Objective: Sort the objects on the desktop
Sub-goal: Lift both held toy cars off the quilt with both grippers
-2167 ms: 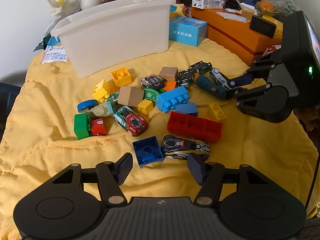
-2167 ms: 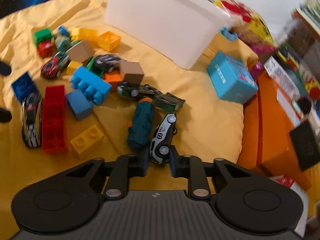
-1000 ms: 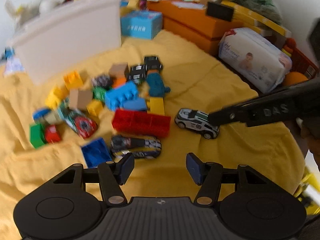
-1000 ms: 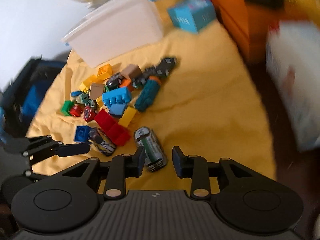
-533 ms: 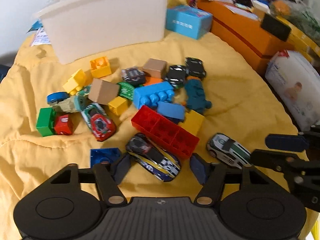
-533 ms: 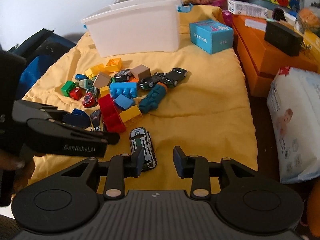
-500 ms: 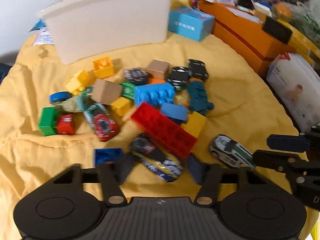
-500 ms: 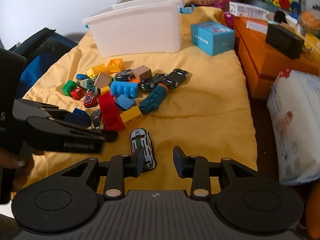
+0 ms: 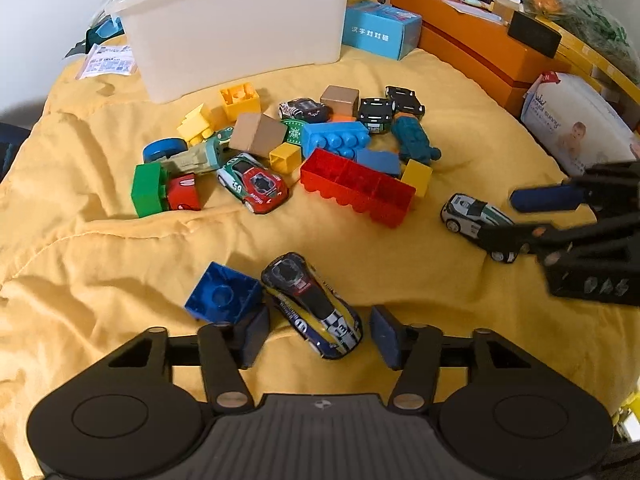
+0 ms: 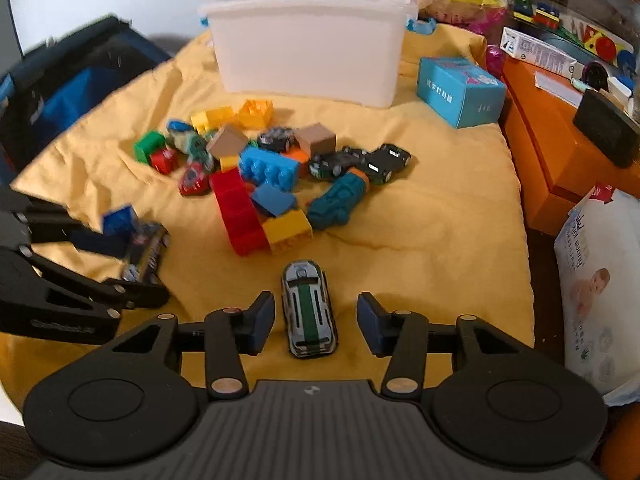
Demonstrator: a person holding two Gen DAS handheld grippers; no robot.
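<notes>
both grippers' fingers opening around toy cars; red car [image 9: 253, 183] reads "59".

2 toy cars [image 9: 312, 305] apart from pile [image 9: 332, 148]

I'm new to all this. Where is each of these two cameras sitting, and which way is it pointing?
Left wrist view: sits on the left gripper, looking down along its fingers at a dark blue-and-yellow toy car lying between them; the jaws are opening. The right gripper shows at the right edge.
Right wrist view: sits on the right gripper, looking down at a white-and-green toy car between its opening jaws; the left gripper shows at the left.
Shared: both cars, the long red block, the white bin, the yellow cloth.
</notes>
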